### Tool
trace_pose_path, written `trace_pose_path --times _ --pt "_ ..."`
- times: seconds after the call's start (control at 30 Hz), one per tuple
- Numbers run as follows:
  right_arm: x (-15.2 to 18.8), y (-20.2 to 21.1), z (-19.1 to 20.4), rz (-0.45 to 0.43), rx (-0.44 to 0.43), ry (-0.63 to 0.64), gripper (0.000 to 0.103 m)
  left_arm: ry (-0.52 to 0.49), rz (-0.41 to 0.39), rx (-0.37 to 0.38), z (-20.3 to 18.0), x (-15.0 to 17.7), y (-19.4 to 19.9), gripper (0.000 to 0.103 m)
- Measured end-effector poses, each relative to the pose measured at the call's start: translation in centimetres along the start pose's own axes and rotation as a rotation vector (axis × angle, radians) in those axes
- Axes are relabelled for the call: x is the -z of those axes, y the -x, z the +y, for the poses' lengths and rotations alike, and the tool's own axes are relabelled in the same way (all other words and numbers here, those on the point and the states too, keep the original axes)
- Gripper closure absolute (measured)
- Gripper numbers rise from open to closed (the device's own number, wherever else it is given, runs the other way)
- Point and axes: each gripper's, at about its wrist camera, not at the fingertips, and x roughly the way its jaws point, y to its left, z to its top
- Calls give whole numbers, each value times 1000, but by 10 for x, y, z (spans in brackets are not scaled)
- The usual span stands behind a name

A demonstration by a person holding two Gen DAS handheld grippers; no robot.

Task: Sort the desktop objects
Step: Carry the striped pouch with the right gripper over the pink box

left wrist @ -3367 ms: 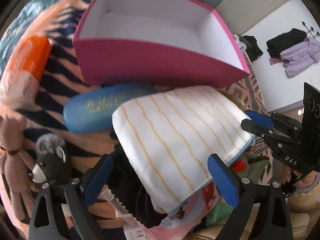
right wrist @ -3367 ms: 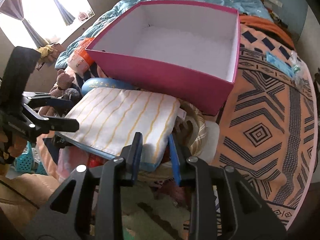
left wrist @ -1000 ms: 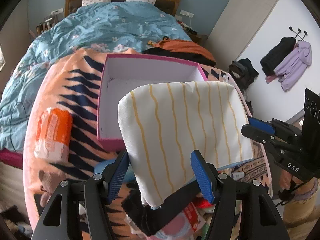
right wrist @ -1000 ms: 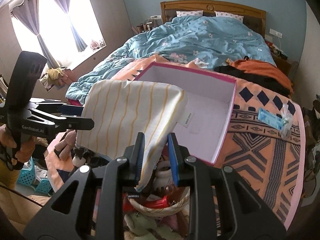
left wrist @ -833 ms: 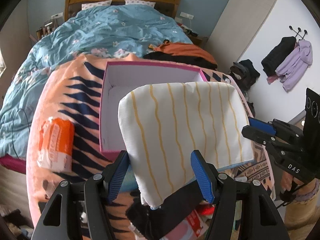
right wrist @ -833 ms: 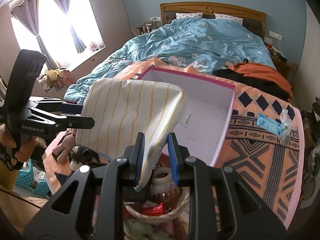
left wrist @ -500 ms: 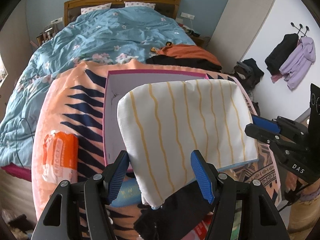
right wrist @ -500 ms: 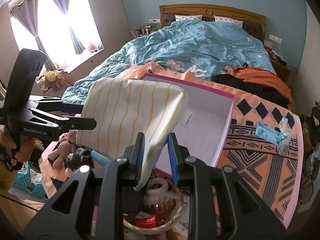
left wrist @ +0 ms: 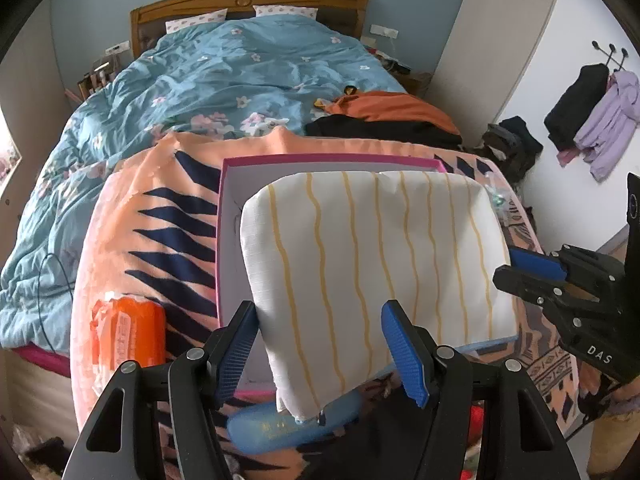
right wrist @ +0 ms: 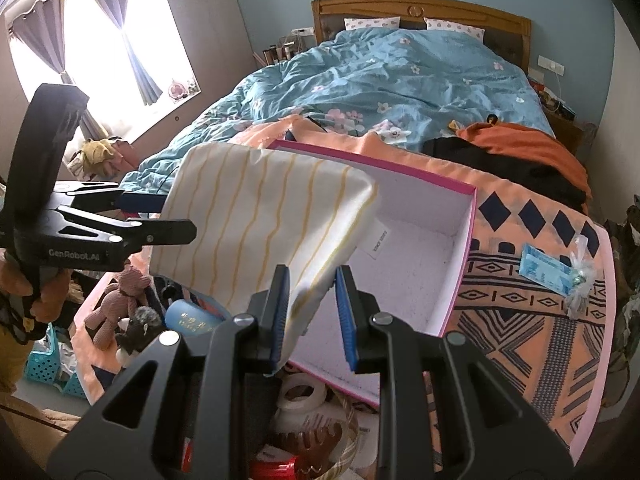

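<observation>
Both grippers pinch the yellow-striped folded cloth [left wrist: 376, 264] by opposite corners; it lies flat above the pink box [right wrist: 464, 240], stripes running toward the bed's headboard [right wrist: 420, 8].

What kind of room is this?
A bedroom, most likely: there's a big bed with a blue flowered duvet, a wooden headboard with pillows, and clothes hanging on wall hooks.

cloth [left wrist: 372, 264] above box [right wrist: 424, 264] | box on blanket [right wrist: 520, 320] | case [left wrist: 288, 426] probably before box
</observation>
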Motion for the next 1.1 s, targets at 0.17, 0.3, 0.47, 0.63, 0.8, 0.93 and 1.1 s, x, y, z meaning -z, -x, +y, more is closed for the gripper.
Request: trace_pose_path --times 0.17,0.3,0.47,0.63,0.8,0.93,1.1 --pt "-4 -11 -4 6 6 -8 76 3 6 -6 3 -8 -10 39" --pt "-8 -20 -8 13 14 -13 76 5 10 -13 5 -12 -18 39" --pt "-11 -31 -13 25 19 -18 76 -1 19 -26 9 -19 -33 39" --pt "-13 -44 -18 43 24 -25 76 -1 34 -41 12 -22 -47 39" --pt "-15 -58 -22 61 32 -29 76 4 46 -56 15 -25 -60 39" --pt "-17 -67 -27 74 34 -39 76 9 58 -61 17 -27 -70 39" --pt "-18 -79 -34 92 39 -53 76 10 72 -74 17 -29 -82 39"
